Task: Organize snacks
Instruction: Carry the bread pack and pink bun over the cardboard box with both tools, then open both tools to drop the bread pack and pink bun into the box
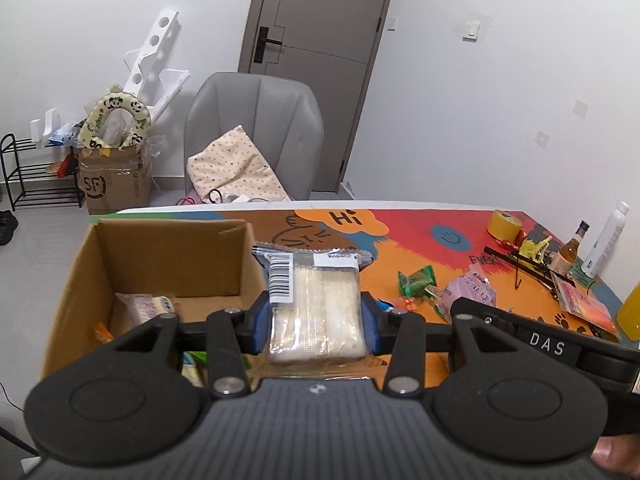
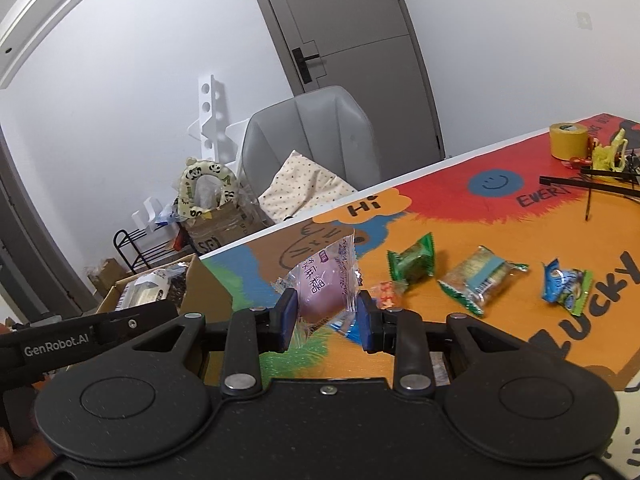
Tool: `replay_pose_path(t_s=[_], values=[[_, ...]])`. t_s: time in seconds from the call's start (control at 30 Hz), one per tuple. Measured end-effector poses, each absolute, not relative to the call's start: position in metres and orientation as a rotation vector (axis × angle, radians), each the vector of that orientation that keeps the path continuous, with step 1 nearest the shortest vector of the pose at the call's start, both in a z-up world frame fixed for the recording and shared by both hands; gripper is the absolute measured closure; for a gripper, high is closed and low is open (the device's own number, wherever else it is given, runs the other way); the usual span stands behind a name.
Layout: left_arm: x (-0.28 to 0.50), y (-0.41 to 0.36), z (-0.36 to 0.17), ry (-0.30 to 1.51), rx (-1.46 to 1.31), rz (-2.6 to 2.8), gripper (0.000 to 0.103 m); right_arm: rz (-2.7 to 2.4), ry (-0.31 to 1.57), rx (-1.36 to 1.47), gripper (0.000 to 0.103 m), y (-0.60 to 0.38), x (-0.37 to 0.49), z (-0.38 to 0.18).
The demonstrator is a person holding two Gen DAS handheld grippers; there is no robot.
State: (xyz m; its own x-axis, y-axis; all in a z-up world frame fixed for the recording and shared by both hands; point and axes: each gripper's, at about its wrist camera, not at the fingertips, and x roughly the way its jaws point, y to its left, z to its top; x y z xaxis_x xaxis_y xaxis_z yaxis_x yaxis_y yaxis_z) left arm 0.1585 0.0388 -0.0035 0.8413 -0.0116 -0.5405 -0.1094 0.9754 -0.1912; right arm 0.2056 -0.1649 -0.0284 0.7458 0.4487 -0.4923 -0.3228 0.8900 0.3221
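Note:
My left gripper (image 1: pixel 316 320) is shut on a clear packet of pale cakes (image 1: pixel 316 312) with a barcode label, held beside the right wall of an open cardboard box (image 1: pixel 168 256). The box holds a few snack packets (image 1: pixel 148 306). My right gripper (image 2: pixel 326 314) is shut on a purple mochi packet (image 2: pixel 326 284), held above the colourful table (image 2: pixel 520 320). The right gripper also shows in the left wrist view, with the purple packet (image 1: pixel 474 288). On the table lie a green packet (image 2: pixel 412 260), a green-and-blue cracker packet (image 2: pixel 480 276), a blue packet (image 2: pixel 568 284) and a small orange sweet (image 2: pixel 386 294).
A yellow tape roll (image 2: pixel 568 140), a yellow clip and black rods (image 2: pixel 588 184) lie at the table's far side. Bottles (image 1: pixel 570 252) stand at its right end. A grey chair (image 1: pixel 256 132) with a cushion stands behind the table. A taped carton (image 1: pixel 114 184) and a black rack are on the floor.

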Motion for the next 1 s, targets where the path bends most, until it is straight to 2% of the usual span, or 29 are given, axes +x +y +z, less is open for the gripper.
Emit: replay_pose_path(t_s=[0.57, 1.0], values=[[0.149, 0.117, -0.011, 0.558, -0.299, 0.161, 0.059, 0.525, 0.597, 0.17, 0.073, -0.093, 0.203, -0.02], [0.155, 0.148, -0.022, 0.56, -0.364, 0.165, 0.056, 0.56, 0.62, 0.131, 0.073, -0.05, 0.211, -0.024]])
